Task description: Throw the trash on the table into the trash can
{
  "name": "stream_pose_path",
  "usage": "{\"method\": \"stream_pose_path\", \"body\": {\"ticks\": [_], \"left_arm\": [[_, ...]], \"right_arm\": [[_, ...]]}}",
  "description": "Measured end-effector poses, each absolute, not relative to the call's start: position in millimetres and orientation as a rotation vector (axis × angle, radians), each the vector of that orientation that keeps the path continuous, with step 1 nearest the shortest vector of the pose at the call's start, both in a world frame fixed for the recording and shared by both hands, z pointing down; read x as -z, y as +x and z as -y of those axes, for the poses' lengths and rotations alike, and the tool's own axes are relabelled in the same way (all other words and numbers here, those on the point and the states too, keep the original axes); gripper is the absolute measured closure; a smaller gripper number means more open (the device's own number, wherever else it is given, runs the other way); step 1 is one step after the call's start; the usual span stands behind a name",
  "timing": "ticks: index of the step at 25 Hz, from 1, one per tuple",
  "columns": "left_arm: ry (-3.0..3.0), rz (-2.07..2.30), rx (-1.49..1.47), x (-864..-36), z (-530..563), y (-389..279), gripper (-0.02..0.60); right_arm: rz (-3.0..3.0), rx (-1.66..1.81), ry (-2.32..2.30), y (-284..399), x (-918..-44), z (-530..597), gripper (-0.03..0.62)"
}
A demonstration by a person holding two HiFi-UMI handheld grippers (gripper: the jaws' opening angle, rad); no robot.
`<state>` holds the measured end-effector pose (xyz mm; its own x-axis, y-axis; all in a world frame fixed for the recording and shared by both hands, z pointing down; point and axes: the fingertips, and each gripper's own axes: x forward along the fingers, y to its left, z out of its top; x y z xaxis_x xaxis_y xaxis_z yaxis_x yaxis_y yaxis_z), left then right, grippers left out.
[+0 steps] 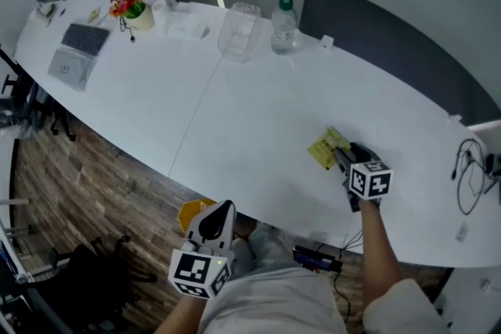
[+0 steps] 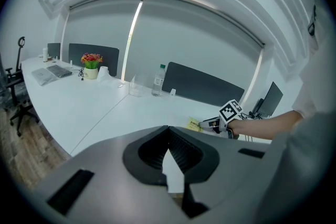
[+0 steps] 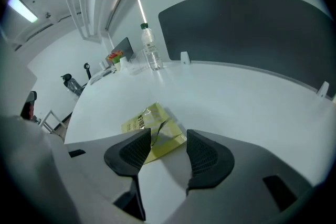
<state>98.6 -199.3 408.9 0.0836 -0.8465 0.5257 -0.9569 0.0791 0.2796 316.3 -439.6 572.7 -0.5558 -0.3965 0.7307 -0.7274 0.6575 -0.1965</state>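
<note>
The trash, a flat yellow wrapper (image 1: 327,146) with dark print, lay on the white worktop (image 1: 235,113) near its front edge, toward the person's right. The right claw (image 1: 342,155) was tilted down at it from the near side. In the right gripper view its jaws stood spread, and the wrapper's near end (image 3: 148,122) lay in the gap at their tips. The pads were not squeezing it. The left-hand jaw overlapped the wrapper's edge, but whether it touched could not be told.

The left claw (image 1: 223,207) was held low, off the worktop and close to the person's body. In the left gripper view its jaws (image 2: 168,128) met at the tips, pressed together with nothing between them. That view also showed the wrapper (image 2: 194,124) far off on the worktop, just ahead of the right claw.

Along the worktop's far edge, well apart from the wrapper, stood a water bottle (image 1: 283,25) with a green cap. Just beside it stood a clear plastic container (image 1: 239,31). Further left were a small pot of red and yellow flowers (image 1: 133,4) and a keyboard (image 1: 84,38). Black cables (image 1: 470,168) lay at the right end. Below the front edge, over the wooden floor (image 1: 94,168), a yellow thing (image 1: 194,211) showed, partly hidden by the left claw.
</note>
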Motion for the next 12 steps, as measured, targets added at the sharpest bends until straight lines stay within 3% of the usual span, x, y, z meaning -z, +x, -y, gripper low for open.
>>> {"method": "stream_pose_path", "body": {"ticks": [6,12], "left_arm": [[1.774,1.789,-0.241,-410,195,97,0.580],[1.781,1.786,-0.236,-407,193,99,0.580]], "right_arm": [[2.232,-0.626,0.911,315,-563,440,0.524],[2.286,-0.678,0.884,309,-551,430,0.559]]}}
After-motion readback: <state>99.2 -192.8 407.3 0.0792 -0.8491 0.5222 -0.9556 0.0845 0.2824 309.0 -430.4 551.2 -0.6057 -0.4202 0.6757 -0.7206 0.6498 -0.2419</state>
